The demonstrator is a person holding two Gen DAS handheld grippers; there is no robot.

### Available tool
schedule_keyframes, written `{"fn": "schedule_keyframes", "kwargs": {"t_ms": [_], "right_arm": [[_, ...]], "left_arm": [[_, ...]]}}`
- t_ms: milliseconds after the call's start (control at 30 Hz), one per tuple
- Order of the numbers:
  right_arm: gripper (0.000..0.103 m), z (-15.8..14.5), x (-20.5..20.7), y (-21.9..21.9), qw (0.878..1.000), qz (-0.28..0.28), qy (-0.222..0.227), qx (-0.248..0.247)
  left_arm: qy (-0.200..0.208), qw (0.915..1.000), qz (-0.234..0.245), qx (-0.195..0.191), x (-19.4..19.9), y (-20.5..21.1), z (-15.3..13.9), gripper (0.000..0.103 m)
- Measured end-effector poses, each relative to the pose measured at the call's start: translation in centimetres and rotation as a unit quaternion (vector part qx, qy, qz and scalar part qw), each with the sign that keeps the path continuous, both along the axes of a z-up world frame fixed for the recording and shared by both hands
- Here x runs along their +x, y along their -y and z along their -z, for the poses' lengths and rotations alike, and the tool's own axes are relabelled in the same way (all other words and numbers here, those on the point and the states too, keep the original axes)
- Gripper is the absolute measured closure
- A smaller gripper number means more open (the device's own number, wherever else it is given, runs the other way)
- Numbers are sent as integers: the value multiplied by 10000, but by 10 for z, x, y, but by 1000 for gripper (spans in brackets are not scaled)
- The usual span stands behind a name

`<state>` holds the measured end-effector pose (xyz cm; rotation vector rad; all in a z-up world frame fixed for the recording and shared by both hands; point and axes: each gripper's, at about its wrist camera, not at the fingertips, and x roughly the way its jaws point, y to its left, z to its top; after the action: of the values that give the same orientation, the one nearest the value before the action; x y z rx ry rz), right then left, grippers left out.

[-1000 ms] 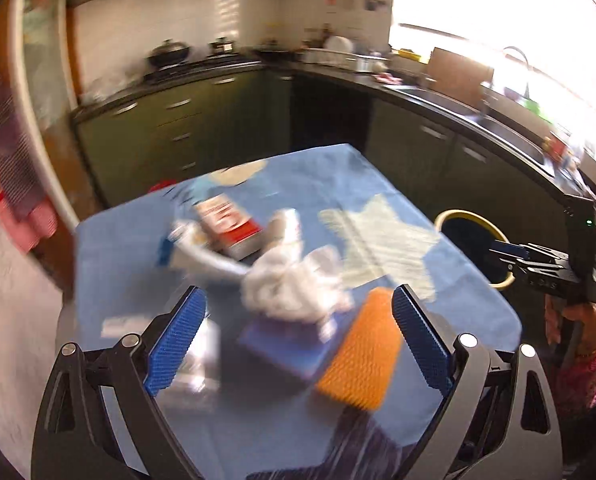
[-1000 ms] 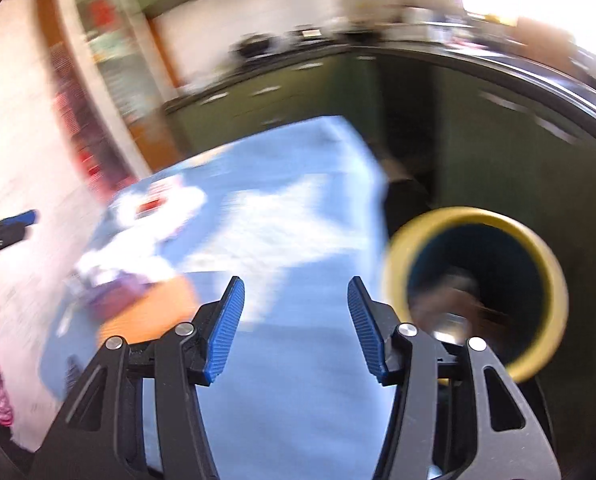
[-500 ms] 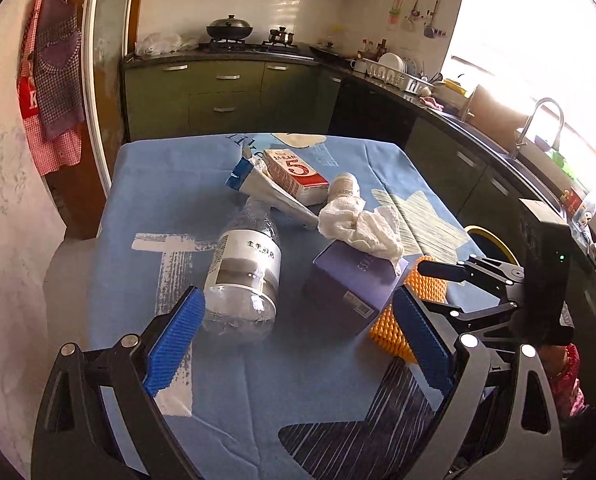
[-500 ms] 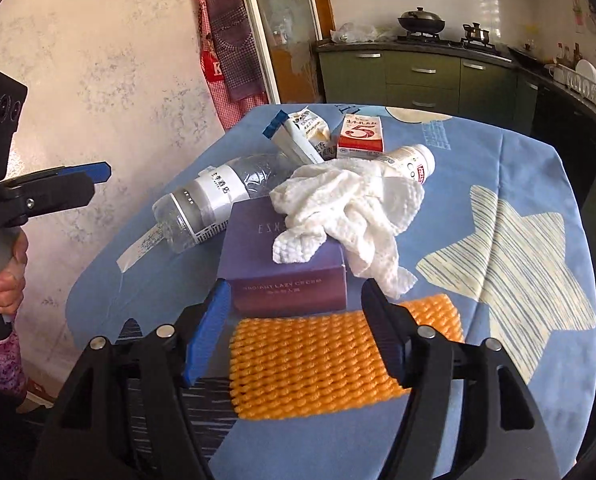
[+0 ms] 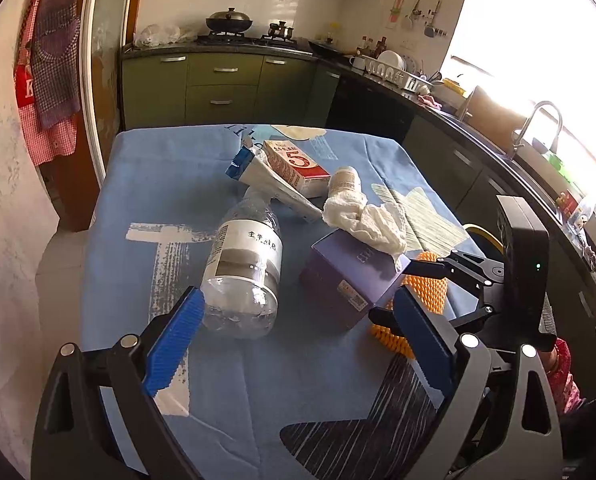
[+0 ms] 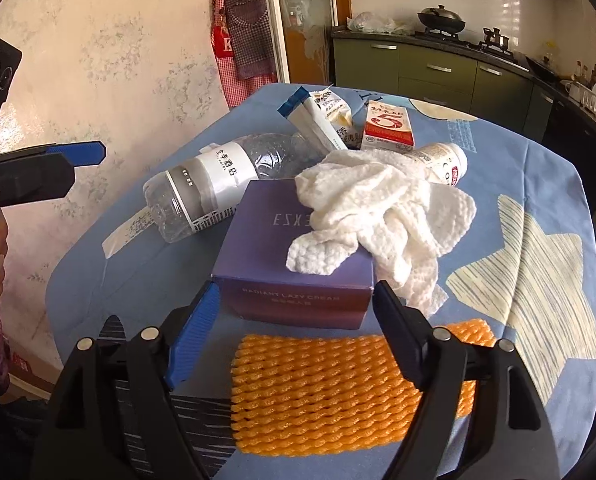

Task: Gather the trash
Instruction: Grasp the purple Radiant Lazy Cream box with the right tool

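Trash lies on a table with a blue cloth (image 5: 145, 184): a clear plastic bottle (image 5: 243, 268) on its side, a purple box (image 5: 350, 276) with a crumpled white tissue (image 5: 362, 216) on it, an orange foam net (image 6: 338, 392), a red-and-white carton (image 5: 298, 166), a white-and-blue wrapper (image 5: 269, 184) and a small white bottle (image 6: 446, 164). My left gripper (image 5: 298, 344) is open and empty, just short of the plastic bottle's base. My right gripper (image 6: 293, 324) is open and empty, over the foam net (image 5: 422, 292), its fingers at the purple box's (image 6: 293, 256) near corners.
A yellow-rimmed bin (image 5: 486, 236) stands beside the table's right edge. Green kitchen cabinets (image 5: 217, 84) and a counter with a sink (image 5: 538, 128) run behind and to the right. A wall (image 6: 97, 60) with hanging aprons is on the left.
Both grippers swung from the bin side to face the trash pile, then moved closer. The right gripper now sits lower, over the foam net by the purple box. Both stayed open.
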<state>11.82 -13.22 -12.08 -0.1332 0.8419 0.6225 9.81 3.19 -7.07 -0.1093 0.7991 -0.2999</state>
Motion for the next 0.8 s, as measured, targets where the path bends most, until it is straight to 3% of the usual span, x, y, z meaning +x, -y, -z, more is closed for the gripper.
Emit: {"fn": "schedule_keyframes", "kwargs": {"t_ms": [333, 500, 600, 667, 800], "right_arm": [[19, 11, 14, -12, 9974, 597, -385, 147], [13, 11, 13, -21, 9960, 799, -364, 150], [14, 12, 13, -22, 9946, 1009, -240, 37], [25, 11, 13, -19, 9938, 1083, -246, 48], [27, 6, 5, -14, 9951, 933, -312, 55]], "left_arm": [[-84, 9999, 40, -63, 4, -1, 9, 9], [-86, 9999, 30, -97, 3, -5, 12, 9], [-88, 9999, 7, -115, 3, -8, 13, 9], [-100, 9999, 7, -114, 3, -9, 14, 9], [-119, 9999, 26, -88, 4, -10, 17, 9]]}}
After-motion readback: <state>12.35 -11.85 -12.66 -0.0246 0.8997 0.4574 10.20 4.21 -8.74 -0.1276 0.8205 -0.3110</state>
